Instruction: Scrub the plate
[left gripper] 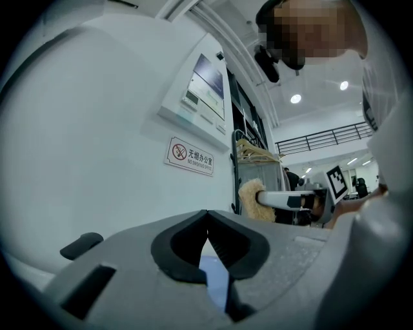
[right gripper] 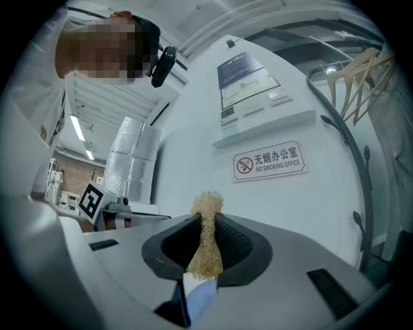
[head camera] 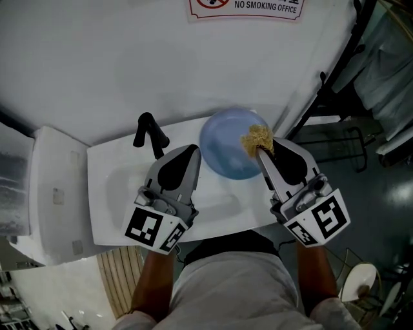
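Note:
A round blue plate [head camera: 226, 147] hangs over the back right of the white sink [head camera: 115, 188]. My left gripper [head camera: 195, 150] is shut on the plate's left rim. In the left gripper view its jaws [left gripper: 206, 216] meet, with blue plate [left gripper: 214, 278] showing below them. My right gripper [head camera: 262, 152] is shut on a tan fibrous scrubber [head camera: 257, 138], which rests against the plate's right side. The right gripper view shows the scrubber [right gripper: 206, 240] pinched between the pads and a sliver of plate [right gripper: 200, 298] beneath. The scrubber [left gripper: 251, 200] also shows far right in the left gripper view.
A black faucet [head camera: 150, 134] stands at the sink's back, just left of my left gripper. A white wall with a no-smoking sign [head camera: 246, 6] lies behind. A white toilet tank [head camera: 53, 193] sits to the left. Dark racks [head camera: 335, 138] stand to the right.

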Motion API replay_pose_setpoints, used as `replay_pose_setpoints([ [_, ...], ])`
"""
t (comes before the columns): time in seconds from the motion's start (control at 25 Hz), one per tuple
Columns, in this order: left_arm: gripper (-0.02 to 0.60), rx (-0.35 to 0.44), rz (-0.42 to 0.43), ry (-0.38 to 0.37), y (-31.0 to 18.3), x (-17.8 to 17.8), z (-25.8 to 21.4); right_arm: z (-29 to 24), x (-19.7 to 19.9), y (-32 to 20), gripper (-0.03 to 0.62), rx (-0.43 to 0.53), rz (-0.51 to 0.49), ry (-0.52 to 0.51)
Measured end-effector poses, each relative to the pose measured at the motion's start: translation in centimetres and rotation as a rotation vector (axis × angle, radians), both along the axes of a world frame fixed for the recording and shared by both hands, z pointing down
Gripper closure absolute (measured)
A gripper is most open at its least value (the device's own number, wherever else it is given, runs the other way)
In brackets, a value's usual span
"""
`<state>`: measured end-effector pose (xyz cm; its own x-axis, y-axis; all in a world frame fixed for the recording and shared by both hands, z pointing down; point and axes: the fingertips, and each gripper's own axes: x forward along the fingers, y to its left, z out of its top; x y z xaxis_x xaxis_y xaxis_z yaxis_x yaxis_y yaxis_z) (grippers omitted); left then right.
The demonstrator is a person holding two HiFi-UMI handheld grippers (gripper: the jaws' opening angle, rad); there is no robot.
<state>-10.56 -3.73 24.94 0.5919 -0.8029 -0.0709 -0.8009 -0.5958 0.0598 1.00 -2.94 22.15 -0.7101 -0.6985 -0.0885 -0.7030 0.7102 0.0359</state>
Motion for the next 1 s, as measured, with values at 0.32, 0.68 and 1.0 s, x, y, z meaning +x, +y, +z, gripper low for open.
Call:
replay_pose_setpoints([
  [0.32, 0.565, -0.103, -0.069, -0.043, -3.2, 0.1, 2.9, 1.9, -0.7, -3.2, 0.533, -0.018, -0.032, 0.055],
  [0.68, 0.563, -0.329, -0.152, -0.091, -6.4, -0.5, 9.9, 6.5, -2.5, -7.1, 0.533, -0.112, -0.038, 0.169],
  [1.0, 0.536, -0.521, -0.180, -0.120, -7.6, -0.9, 15.5, 11.5, -3.7, -10.3, 0.533, -0.248, 0.001, 0.249],
])
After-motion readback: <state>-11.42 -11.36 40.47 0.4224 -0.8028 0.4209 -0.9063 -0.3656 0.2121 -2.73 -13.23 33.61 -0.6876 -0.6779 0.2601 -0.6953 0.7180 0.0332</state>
